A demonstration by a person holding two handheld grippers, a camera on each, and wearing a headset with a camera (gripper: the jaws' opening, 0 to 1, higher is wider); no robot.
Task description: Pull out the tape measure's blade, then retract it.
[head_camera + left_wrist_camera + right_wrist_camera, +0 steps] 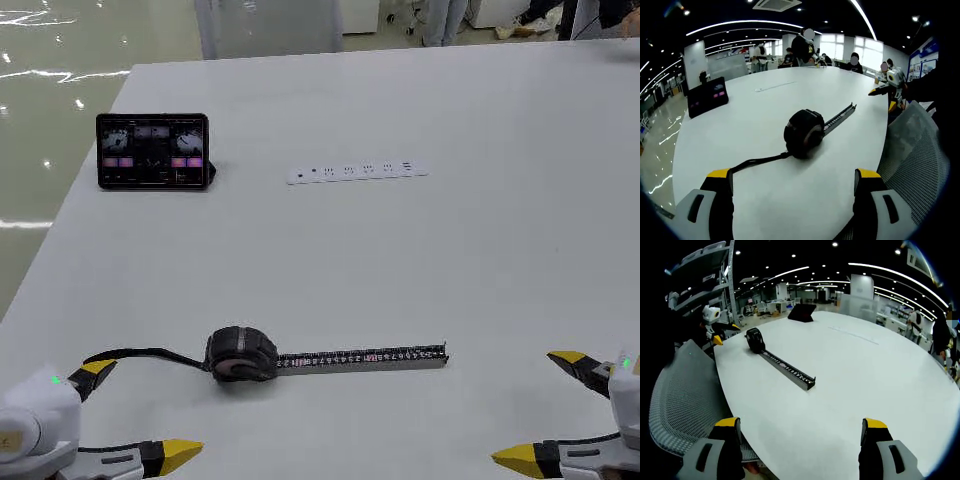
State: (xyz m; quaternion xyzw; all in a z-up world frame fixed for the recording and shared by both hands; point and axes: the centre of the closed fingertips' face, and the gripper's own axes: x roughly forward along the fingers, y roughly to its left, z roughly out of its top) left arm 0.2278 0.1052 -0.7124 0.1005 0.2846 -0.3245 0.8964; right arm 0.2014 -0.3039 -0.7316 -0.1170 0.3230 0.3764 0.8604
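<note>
Tape measure (242,353) sits on the white table (480,260), close to the near edge. Blade (365,357) is out, resting on the table and running right from the case, tip free. Black strap (140,354) trails left from the case. Left gripper (140,412) is near-left of the tape measure, jaws wide apart, nothing held, one tip just beside the strap's end. Right gripper (543,408) is well right of the blade tip, jaws wide apart, empty. Tablet (152,151) stands far behind-left of the tape measure, power strip (356,171) far behind it.
</note>
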